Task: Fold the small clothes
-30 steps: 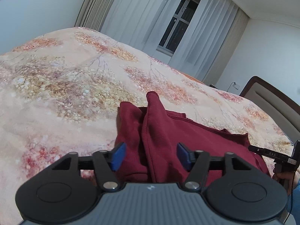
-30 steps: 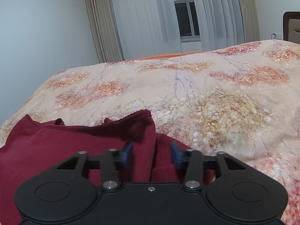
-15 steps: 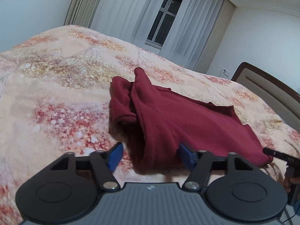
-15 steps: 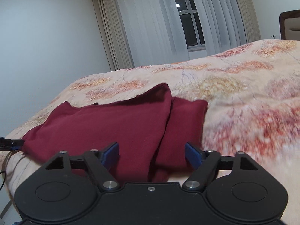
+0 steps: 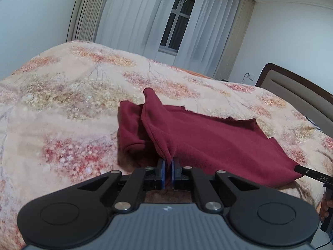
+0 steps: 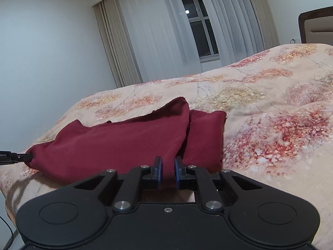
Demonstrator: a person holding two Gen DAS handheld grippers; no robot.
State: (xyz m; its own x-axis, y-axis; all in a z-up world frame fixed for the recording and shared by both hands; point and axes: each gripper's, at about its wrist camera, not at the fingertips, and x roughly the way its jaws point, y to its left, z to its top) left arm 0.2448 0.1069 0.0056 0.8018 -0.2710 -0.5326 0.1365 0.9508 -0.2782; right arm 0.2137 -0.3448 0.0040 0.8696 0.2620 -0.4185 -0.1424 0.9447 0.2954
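Observation:
A dark red garment [image 5: 208,143] lies partly folded on the floral bedspread [image 5: 62,108]. My left gripper [image 5: 168,166] is shut on the garment's near left corner, with cloth pinched between its blue pads. My right gripper [image 6: 167,166] is shut on the garment's [image 6: 116,143] near right corner. In the left wrist view the right gripper's tip [image 5: 312,174] shows at the cloth's right corner. In the right wrist view the left gripper's tip [image 6: 14,157] shows at the cloth's left corner. A folded-under part [image 6: 205,137] lies at the right.
The bedspread [image 6: 270,125] covers a wide bed. A headboard [image 5: 295,87] stands at the right. Curtains and a window [image 6: 199,35] are behind the bed. The bed's near edge is just below both grippers.
Both grippers were open half a second ago and have closed on the garment's near corners. Both have drawn back from over the garment toward the near edge.

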